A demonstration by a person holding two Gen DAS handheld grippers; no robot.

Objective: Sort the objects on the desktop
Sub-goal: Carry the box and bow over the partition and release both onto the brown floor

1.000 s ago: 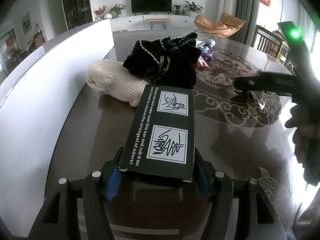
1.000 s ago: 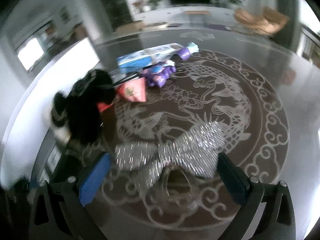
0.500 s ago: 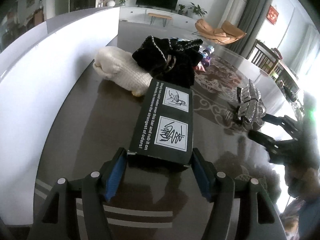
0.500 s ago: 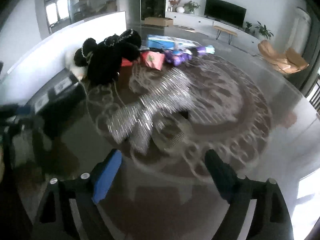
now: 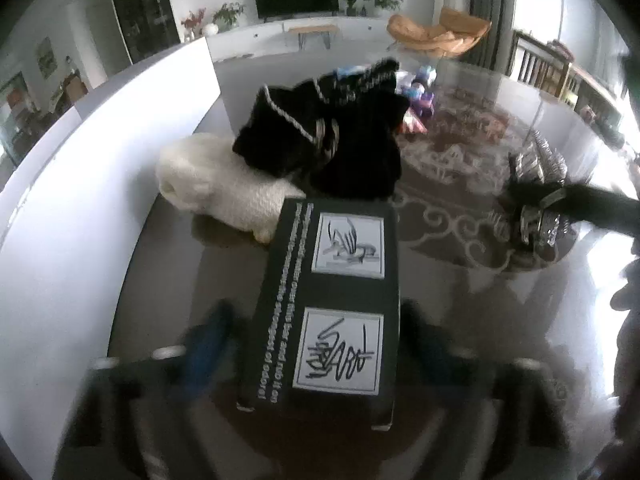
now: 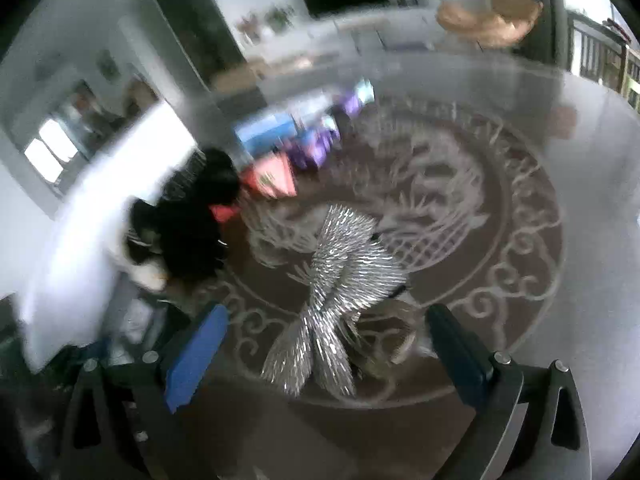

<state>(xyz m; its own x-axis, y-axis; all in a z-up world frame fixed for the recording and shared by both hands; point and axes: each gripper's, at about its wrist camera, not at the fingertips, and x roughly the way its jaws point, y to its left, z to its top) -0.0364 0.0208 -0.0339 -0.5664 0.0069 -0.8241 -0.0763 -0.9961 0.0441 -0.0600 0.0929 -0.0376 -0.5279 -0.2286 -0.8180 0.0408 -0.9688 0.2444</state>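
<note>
A black box [image 5: 332, 300] with white printed pictures lies lengthwise on the dark table between the fingers of my left gripper [image 5: 316, 312]. The fingers are blurred, the jaws are closing, and a narrow gap shows beside the left blue pad [image 5: 208, 340]. A silver sequin bow [image 6: 340, 276] lies on the table's patterned centre. My right gripper [image 6: 326, 316] stands wide around its near end, jaws opening, pads clear of it. In the left wrist view a dark finger of the right gripper [image 5: 580, 208] reaches over the bow [image 5: 536, 184].
A black trimmed plush piece [image 5: 328, 148] rests on a white knitted item [image 5: 216, 192] just beyond the box. A white board [image 5: 80, 184] walls the left side. Purple items [image 6: 316, 144], a pink packet [image 6: 272, 176] and a blue box [image 6: 264, 136] lie farther back.
The box now reaches deeper between the left fingers. The right gripper has swung back over the silver bow, which now lies lengthwise between its fingers.
</note>
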